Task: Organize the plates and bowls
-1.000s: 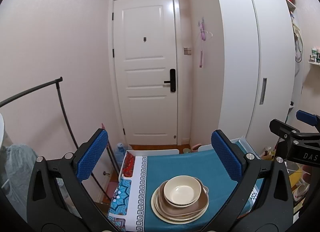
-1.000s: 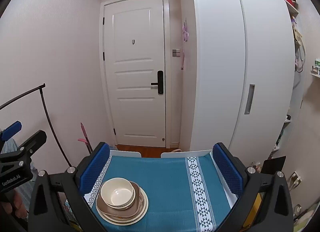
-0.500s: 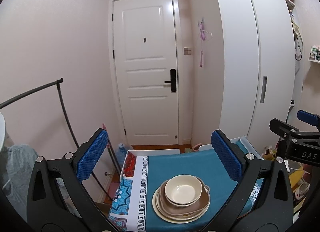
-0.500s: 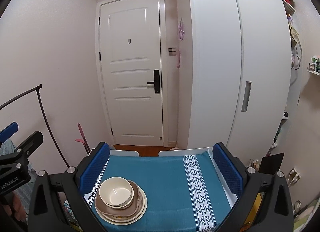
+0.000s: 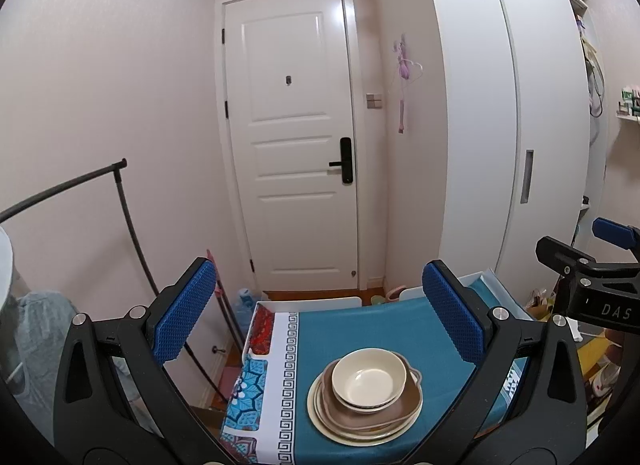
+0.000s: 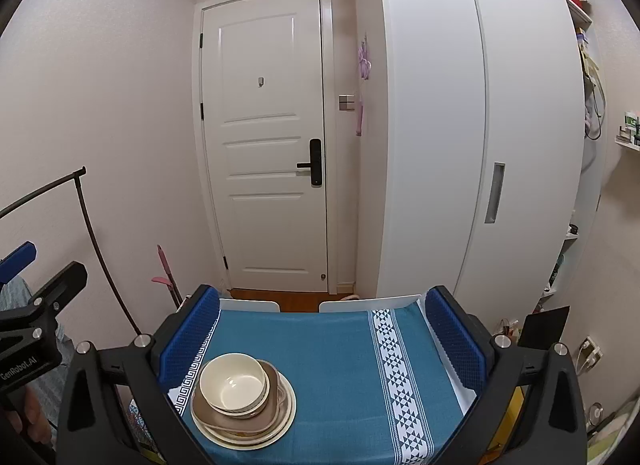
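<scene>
White letters "DAS" are showing on the right gripper (image 5: 600, 265) body in the left view; "GenRobot.AI" is showing on the left gripper (image 6: 28, 305) body.

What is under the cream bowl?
The cream bowl sits in a brown dish on stacked cream plates. How many plates lie underneath is hidden.

Between the jaws, a smooth, faintly glossy cream bowl (image 5: 369, 379) tops matt brown and cream plates (image 5: 364, 417) on a woven teal cloth (image 6: 336, 361), beyond it a satin white door (image 5: 294, 137).
</scene>
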`<act>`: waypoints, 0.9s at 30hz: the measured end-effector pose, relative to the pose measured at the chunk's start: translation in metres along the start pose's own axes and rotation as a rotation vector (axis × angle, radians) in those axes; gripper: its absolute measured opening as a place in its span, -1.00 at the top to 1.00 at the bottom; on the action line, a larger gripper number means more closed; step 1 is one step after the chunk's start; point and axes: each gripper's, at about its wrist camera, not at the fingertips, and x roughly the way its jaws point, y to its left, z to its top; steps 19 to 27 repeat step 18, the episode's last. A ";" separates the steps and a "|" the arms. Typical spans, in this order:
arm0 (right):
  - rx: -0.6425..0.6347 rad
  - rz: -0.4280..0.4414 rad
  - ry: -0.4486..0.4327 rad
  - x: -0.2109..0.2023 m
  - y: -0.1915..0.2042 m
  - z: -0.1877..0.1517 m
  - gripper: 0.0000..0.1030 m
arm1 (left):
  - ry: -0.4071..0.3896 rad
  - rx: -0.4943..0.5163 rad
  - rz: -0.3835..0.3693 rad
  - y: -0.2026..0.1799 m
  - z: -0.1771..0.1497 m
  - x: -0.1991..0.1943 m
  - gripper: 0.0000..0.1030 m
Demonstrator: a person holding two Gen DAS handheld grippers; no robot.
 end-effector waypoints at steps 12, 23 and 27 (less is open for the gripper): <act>0.003 0.002 0.001 0.000 0.000 0.000 -0.99 | -0.016 0.012 0.018 0.004 -0.002 -0.001 -1.00; 0.003 0.001 0.011 0.002 0.001 -0.001 -0.99 | -0.031 0.026 0.009 0.003 -0.005 0.000 -1.00; 0.003 0.001 0.011 0.002 0.001 -0.001 -0.99 | -0.031 0.026 0.009 0.003 -0.005 0.000 -1.00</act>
